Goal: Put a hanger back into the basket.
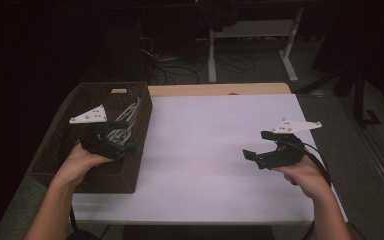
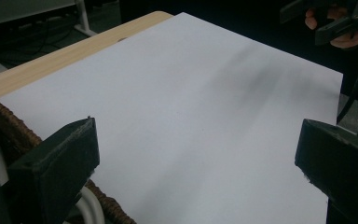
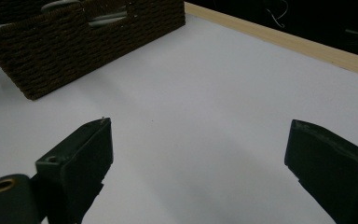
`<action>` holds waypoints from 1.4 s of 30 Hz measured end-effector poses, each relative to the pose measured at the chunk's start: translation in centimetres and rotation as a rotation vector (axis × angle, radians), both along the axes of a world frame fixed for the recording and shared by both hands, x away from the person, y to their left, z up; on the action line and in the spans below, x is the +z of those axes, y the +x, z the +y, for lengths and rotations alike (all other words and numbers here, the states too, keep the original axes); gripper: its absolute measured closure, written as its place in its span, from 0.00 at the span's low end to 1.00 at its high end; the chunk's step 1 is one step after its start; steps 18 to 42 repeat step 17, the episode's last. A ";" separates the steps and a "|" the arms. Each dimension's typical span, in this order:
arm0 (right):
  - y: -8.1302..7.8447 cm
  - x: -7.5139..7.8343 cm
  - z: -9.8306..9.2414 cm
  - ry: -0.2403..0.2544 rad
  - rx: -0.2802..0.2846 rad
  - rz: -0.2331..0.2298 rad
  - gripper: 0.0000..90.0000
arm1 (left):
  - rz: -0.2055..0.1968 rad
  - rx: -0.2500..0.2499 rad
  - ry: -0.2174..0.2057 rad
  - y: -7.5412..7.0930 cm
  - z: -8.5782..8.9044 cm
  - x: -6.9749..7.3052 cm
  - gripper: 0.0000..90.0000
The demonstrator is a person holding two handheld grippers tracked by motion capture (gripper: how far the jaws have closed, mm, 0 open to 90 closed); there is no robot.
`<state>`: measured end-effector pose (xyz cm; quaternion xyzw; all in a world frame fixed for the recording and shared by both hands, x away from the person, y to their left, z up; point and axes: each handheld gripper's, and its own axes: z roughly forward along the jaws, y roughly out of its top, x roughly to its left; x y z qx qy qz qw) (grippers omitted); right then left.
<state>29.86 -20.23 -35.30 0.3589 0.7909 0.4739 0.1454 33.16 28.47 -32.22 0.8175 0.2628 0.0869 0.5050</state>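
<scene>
Clearly, from the high view the left tool (image 1: 111,142) hangs released over the basket (image 1: 60,150), grey cables (image 1: 125,122) just beneath it; a careless dip could snag them

Its own view: jaws wide, empty

Right tool (image 3: 198,154), released, could brush the bare worktop (image 3: 223,88) below

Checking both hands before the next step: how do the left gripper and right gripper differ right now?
The left gripper hangs over the woven basket, at its rim above the grey cables; the right gripper hangs over the bare white sheet. The left gripper points toward the table's middle from the left side, the right gripper from the right side. Both are open with nothing between their jaws.
</scene>
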 end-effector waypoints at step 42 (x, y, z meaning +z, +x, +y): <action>-0.4 0.7 0.2 0.014 0.017 -0.019 0.08 | -0.002 -0.021 -0.004 -0.5 0.2 -0.9 0.00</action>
